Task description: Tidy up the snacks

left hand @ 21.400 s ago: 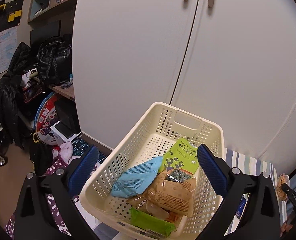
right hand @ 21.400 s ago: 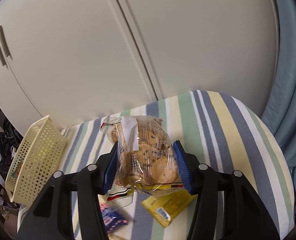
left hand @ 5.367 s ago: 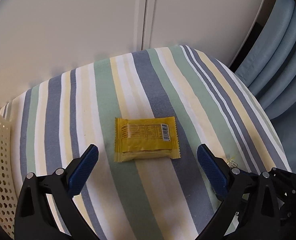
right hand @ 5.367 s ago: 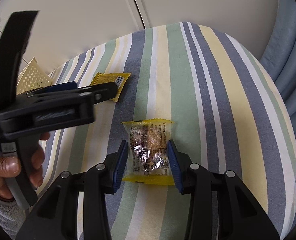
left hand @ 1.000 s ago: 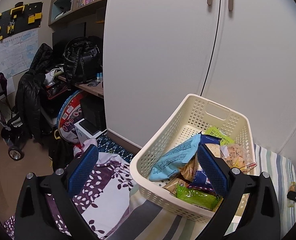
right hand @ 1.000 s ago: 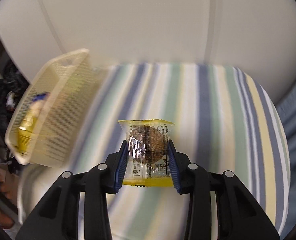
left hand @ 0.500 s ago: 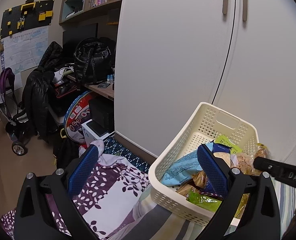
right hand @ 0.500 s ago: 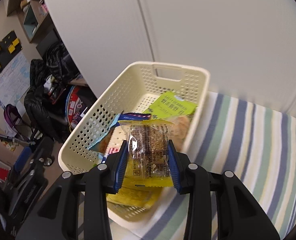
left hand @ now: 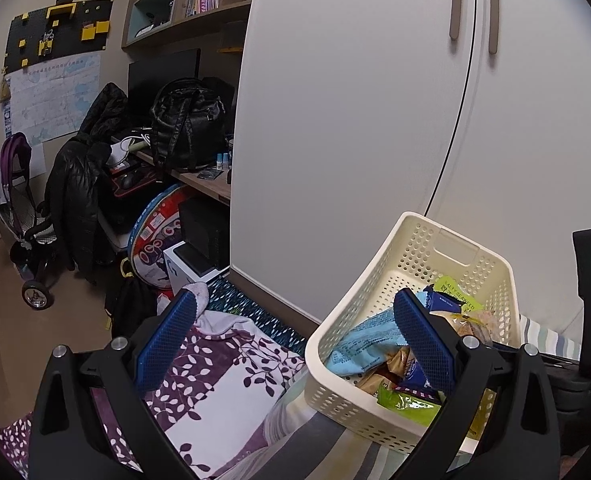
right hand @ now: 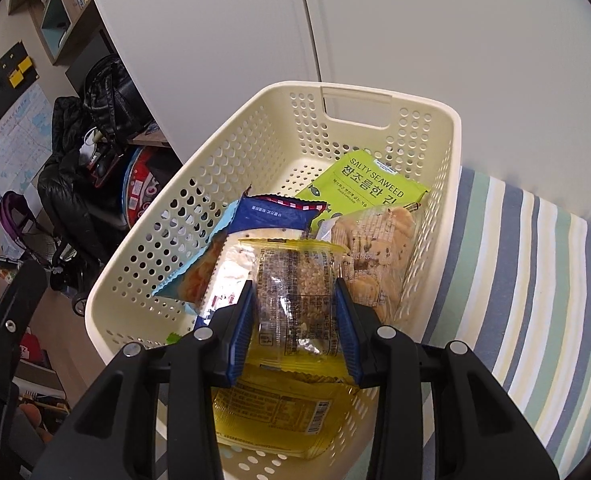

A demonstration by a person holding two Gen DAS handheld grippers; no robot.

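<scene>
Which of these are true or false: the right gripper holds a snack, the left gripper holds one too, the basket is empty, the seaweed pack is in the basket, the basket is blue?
1. The right gripper holds a snack bar. True.
2. The left gripper holds a snack. False: it is open, with nothing between its fingers.
3. The basket is empty. False: it holds several packets.
4. The seaweed pack lies in the basket. True.
5. The basket is blue. False: it is cream.

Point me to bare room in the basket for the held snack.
Free: bare floor along the basket left wall and far end by the handle slot, beyond the seaweed pack. Crowded: near half, under the right gripper holding the snack bar, beside the cookie bag.
</scene>
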